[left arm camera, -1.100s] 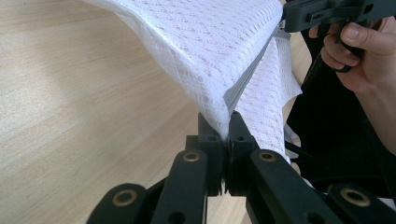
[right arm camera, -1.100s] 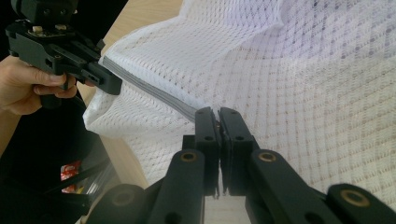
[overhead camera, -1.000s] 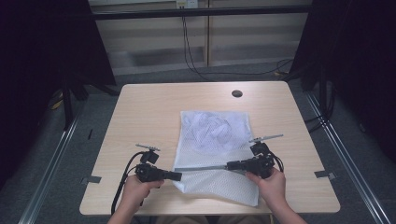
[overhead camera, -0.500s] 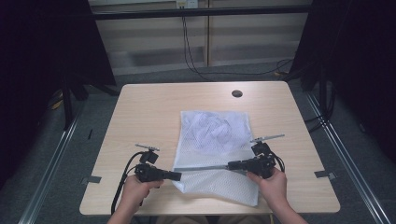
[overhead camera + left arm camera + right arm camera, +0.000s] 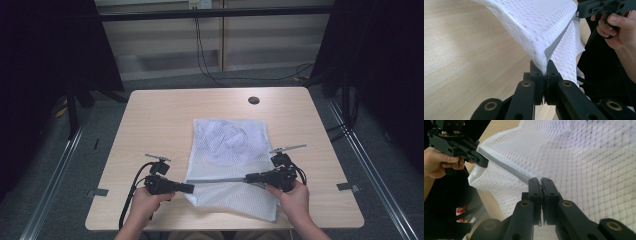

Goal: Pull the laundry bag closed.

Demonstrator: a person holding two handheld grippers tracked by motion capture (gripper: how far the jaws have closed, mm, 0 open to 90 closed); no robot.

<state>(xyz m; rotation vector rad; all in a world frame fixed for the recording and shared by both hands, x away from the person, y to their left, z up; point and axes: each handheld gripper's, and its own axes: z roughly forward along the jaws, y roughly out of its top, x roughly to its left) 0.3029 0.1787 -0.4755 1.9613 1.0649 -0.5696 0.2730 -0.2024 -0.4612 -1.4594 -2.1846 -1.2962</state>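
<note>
A white mesh laundry bag (image 5: 230,150) lies on the wooden table (image 5: 165,115), with white cloth bunched inside its far half. A grey zipper band (image 5: 220,179) runs taut across the bag's near part, lifted off the table. My left gripper (image 5: 190,188) is shut on the band's left end, where the mesh bag (image 5: 536,27) rises from between the jaws. My right gripper (image 5: 248,178) is shut on the band's right end; the mesh bag (image 5: 586,162) spreads out beyond its jaws. Each gripper view also shows the other gripper farther off, held by a hand.
A small dark round hole (image 5: 253,100) sits near the table's far edge. Bare wood lies left of the bag. Cables (image 5: 131,192) trail from my left gripper toward the front edge. Dark curtains and floor rails surround the table.
</note>
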